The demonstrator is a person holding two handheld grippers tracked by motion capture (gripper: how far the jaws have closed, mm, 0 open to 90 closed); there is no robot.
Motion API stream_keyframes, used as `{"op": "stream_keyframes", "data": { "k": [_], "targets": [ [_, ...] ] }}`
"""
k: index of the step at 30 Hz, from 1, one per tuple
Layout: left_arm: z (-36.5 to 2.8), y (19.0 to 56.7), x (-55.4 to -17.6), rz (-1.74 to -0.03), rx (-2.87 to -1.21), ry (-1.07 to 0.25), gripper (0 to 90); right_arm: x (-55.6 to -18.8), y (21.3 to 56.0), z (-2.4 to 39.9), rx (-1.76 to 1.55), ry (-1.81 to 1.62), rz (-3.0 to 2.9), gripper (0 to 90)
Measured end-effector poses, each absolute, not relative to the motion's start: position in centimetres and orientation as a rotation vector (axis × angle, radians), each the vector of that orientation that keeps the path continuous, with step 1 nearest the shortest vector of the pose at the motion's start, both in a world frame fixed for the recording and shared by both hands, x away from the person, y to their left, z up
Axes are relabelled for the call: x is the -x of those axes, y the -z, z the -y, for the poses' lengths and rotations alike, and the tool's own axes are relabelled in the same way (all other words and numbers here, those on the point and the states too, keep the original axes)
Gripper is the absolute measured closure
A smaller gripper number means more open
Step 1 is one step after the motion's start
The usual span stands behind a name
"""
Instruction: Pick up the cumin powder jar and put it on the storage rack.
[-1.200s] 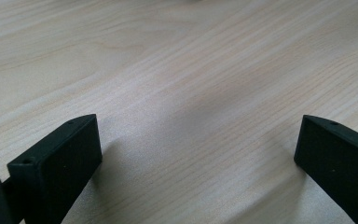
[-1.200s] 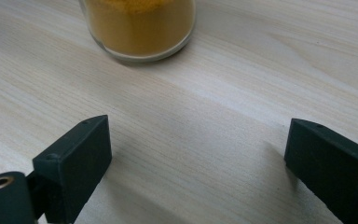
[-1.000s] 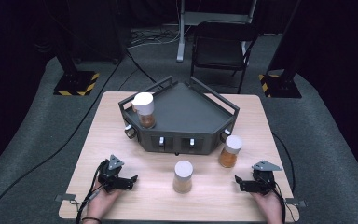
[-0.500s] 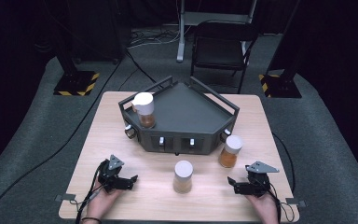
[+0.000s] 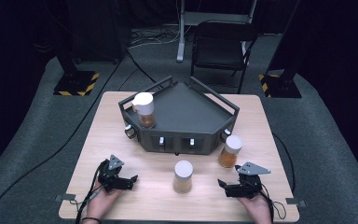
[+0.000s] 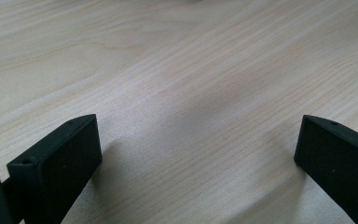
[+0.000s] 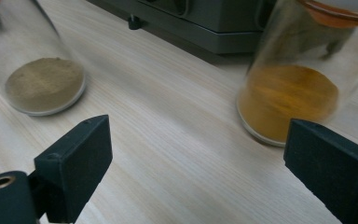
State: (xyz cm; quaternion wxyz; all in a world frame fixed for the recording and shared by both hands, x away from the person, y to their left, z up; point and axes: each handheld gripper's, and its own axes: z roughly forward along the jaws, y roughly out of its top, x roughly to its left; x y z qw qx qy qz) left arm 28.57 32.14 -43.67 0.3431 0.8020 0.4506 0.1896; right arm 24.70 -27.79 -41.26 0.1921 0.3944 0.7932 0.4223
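Three white-lidded glass spice jars are in sight. One jar (image 5: 143,109) stands on the left corner of the dark grey tray (image 5: 186,112). An orange-powder jar (image 5: 230,150) (image 7: 289,98) sits on the table by the tray's front right corner. A beige-powder jar (image 5: 183,176) (image 7: 44,84) stands in front of the tray, mid-table. My right gripper (image 5: 222,184) (image 7: 198,135) is open, low on the table, pointing between those two jars and holding nothing. Over bare wood at the front left, my left gripper (image 5: 132,179) (image 6: 196,135) is also open.
The tray's front wall (image 7: 205,23) carries small knobs and lies just beyond the two table jars. The wooden table (image 5: 121,140) has bare room left of the tray. A black chair (image 5: 221,49) and stand bases are on the floor behind.
My right gripper has slid left, closer to the beige-powder jar. The left gripper and all jars have stayed put.
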Motion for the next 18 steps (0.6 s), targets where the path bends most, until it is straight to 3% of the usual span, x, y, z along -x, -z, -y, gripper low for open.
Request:
{"op": "stream_keyframes", "data": {
  "k": [18],
  "targets": [
    [-32.1, 43.7, -28.6, -1.171, -2.084, -0.493, 0.1, -24.6, 40.6, 25.7, -1.027, -1.254, -2.263, 7.3]
  ]
}}
